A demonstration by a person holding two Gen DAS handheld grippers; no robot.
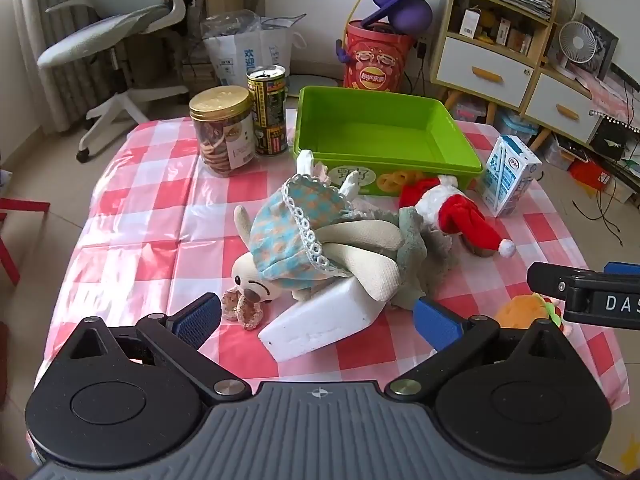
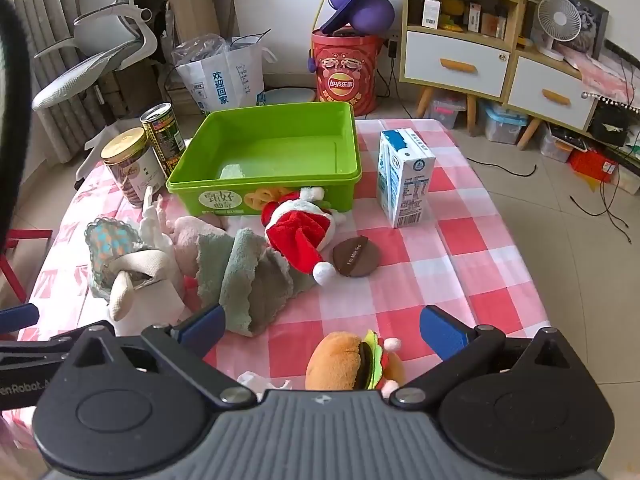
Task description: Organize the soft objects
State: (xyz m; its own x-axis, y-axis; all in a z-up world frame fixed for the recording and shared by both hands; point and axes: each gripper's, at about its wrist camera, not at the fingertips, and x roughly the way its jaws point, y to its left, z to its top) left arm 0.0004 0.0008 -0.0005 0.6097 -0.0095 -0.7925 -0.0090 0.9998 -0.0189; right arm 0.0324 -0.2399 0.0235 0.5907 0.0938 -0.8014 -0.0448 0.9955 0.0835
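Observation:
An empty green bin (image 1: 384,132) (image 2: 272,152) stands at the far side of the checked table. In front of it lie a bunny doll in a blue dress (image 1: 296,236) (image 2: 120,264), a white foam block (image 1: 320,324), a green towel (image 1: 412,248) (image 2: 244,276), a Santa plush (image 1: 452,208) (image 2: 300,232) and a brown round pad (image 2: 356,258). A burger plush (image 2: 356,364) (image 1: 524,310) lies near the front edge. My left gripper (image 1: 318,320) is open, its fingers flanking the foam block. My right gripper (image 2: 324,330) is open just above the burger plush.
A cookie jar (image 1: 224,128) (image 2: 132,168) and a can (image 1: 268,108) (image 2: 162,136) stand left of the bin; a milk carton (image 1: 510,174) (image 2: 404,176) stands to its right. Beyond the table are an office chair (image 1: 116,28), a red bucket (image 1: 376,56) and shelves (image 1: 500,28).

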